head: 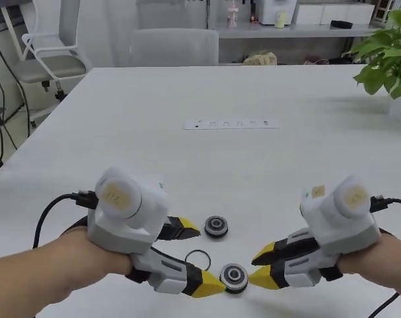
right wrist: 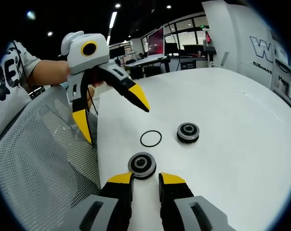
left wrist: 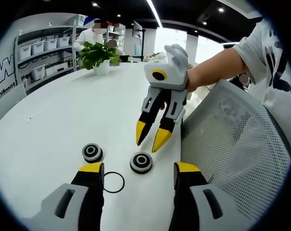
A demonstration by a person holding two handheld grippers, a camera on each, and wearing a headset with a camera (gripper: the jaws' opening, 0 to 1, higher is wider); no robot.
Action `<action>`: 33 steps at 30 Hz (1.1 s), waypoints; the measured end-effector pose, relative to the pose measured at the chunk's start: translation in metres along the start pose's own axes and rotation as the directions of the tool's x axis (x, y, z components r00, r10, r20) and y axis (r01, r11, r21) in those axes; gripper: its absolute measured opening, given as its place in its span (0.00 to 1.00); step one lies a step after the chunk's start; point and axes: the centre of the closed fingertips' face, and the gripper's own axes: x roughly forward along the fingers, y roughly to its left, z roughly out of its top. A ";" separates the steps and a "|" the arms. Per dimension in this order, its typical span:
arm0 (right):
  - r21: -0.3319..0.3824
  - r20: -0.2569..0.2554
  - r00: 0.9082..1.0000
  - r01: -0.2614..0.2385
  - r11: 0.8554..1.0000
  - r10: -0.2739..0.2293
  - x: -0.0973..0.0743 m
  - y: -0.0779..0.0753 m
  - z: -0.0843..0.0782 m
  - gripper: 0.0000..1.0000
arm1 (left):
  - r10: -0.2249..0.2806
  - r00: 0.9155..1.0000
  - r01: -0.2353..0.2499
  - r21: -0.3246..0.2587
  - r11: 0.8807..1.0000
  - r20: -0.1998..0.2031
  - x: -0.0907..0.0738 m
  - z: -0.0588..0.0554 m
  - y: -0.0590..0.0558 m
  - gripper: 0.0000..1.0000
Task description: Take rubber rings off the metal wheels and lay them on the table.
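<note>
The left gripper (head: 203, 258) stood released, jaws wide either side of the loose rubber ring (head: 197, 251) lying flat on the table (head: 187, 152). The near metal wheel (head: 233, 277) sat between both grippers' tips; the right gripper (head: 258, 265), narrowly parted and empty, seemed lined up to seize it. The right gripper view placed that wheel dead ahead of its jaws, an alignment unclear from the head view.

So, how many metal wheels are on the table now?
2. The near wheel lies between the left gripper and right gripper; the far wheel lies beyond it, farther in on the table. None seems hidden.
</note>
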 end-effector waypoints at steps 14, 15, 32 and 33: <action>-0.009 0.002 1.000 -0.006 1.000 0.006 0.003 0.002 -0.002 0.21 | -0.020 1.000 0.020 -0.005 1.000 -0.019 0.013 -0.004 -0.001 0.47; -0.009 0.001 1.000 -0.007 1.000 0.007 0.004 0.003 -0.002 0.21 | -0.022 1.000 0.022 -0.005 1.000 -0.021 0.015 -0.005 -0.001 0.46; -0.018 -0.010 1.000 -0.013 1.000 0.012 0.008 0.005 -0.008 0.24 | -0.044 0.998 0.044 -0.004 0.999 -0.052 0.029 -0.012 -0.003 0.37; -0.019 -0.011 1.000 -0.013 1.000 0.013 0.008 0.005 -0.008 0.24 | -0.045 0.998 0.044 -0.004 0.999 -0.053 0.030 -0.012 -0.003 0.36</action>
